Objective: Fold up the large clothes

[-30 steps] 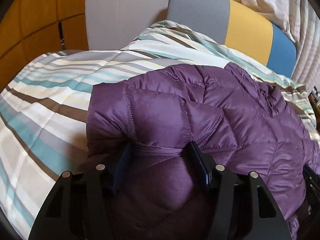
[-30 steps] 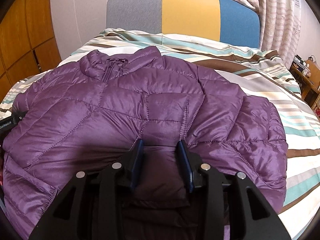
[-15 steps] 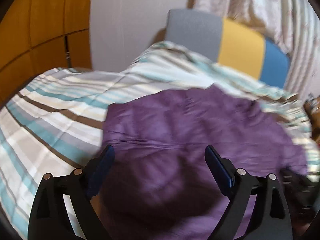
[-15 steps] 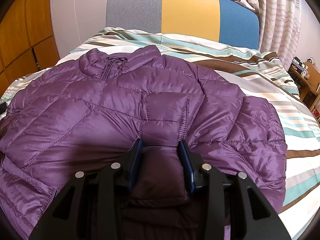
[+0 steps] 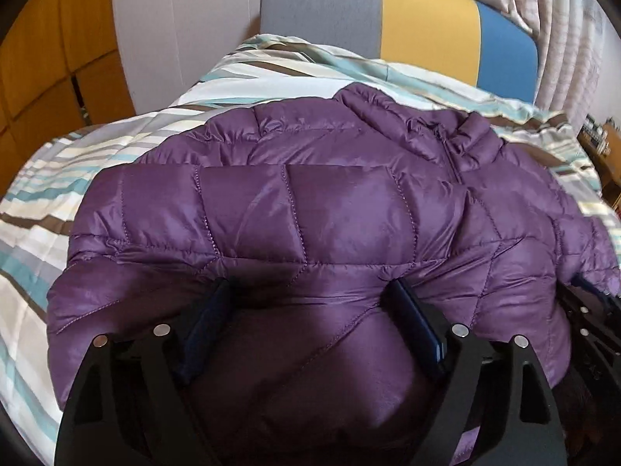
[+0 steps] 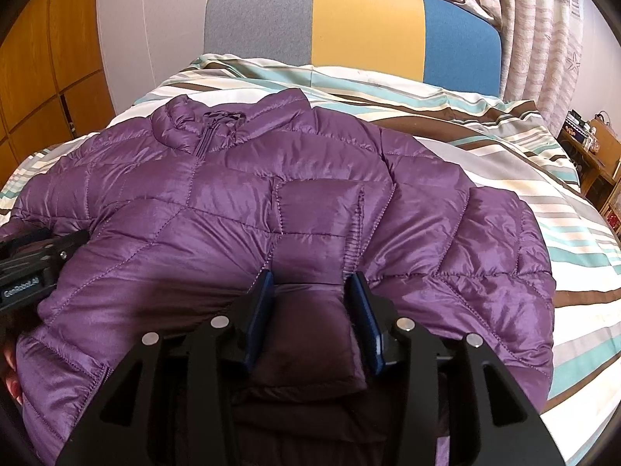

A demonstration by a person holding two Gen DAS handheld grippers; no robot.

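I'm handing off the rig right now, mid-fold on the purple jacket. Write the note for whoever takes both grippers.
Left gripper: jaws wide, purple puffer jacket fabric bulging between the fingers; cannot tell whether it has a firm hold.
Right gripper: shut on a bunched fold of the jacket's near edge.
Jacket lies front up on the striped duvet, collar toward the headboard, zipper closed at the top, both sleeves drawn in against the body.
Done: laid out, near edge gathered.
Left: secure the left grip, probably carry the near edge up toward the collar, flatten.
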